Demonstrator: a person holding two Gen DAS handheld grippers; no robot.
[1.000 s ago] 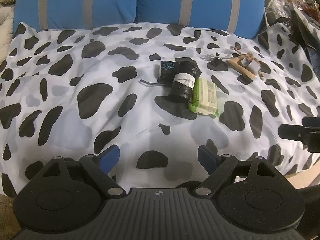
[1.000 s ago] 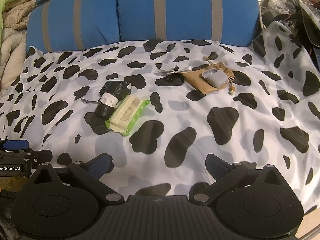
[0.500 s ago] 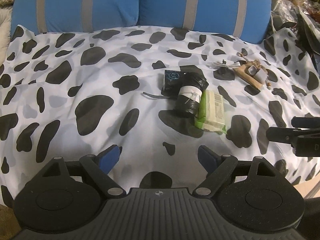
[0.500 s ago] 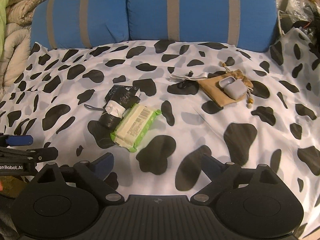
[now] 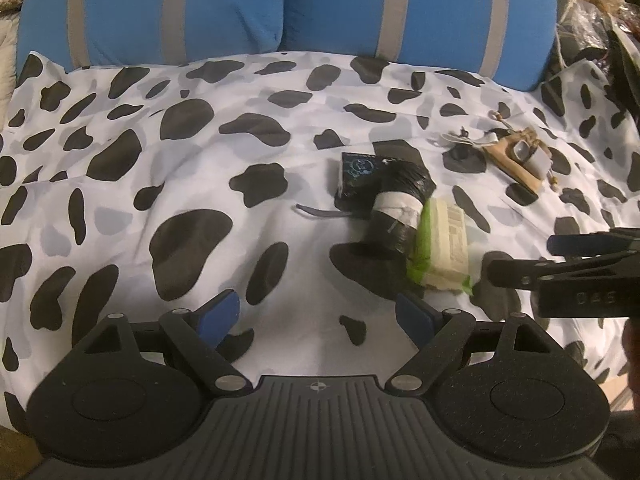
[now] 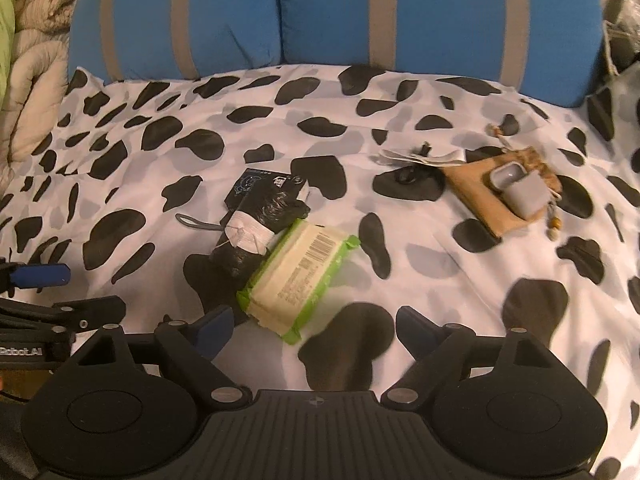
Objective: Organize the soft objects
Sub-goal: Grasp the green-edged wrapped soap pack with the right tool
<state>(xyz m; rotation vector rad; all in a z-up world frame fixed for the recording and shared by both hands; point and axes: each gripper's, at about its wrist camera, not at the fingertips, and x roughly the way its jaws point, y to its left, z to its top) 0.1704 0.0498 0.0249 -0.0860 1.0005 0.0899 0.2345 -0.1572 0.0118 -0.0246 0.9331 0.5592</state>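
2 blue pillows [image 6: 340, 20] with grey stripes stand behind the cow-print sheet [image 6: 440, 280]; a quilted blanket [image 6: 28, 60] lies left.

Home bedroom: cow-print bedsheet [image 5: 200, 208], two blue pillows [image 6: 440, 20] along its far edge, quilt [image 6: 28, 60] at left.

Right gripper [image 6: 314, 326]: blue-padded jaws spread wide, empty, above the cow-print bedsheet [image 6: 440, 272]. Green-edged wipes packet [image 6: 298, 276] lies just beyond them, touching a black plastic roll with white band [image 6: 256, 228]. Far right: grey earbud case [image 6: 518, 192] on a tan drawstring pouch [image 6: 476, 196]. Left gripper [image 6: 36, 292] at left edge.
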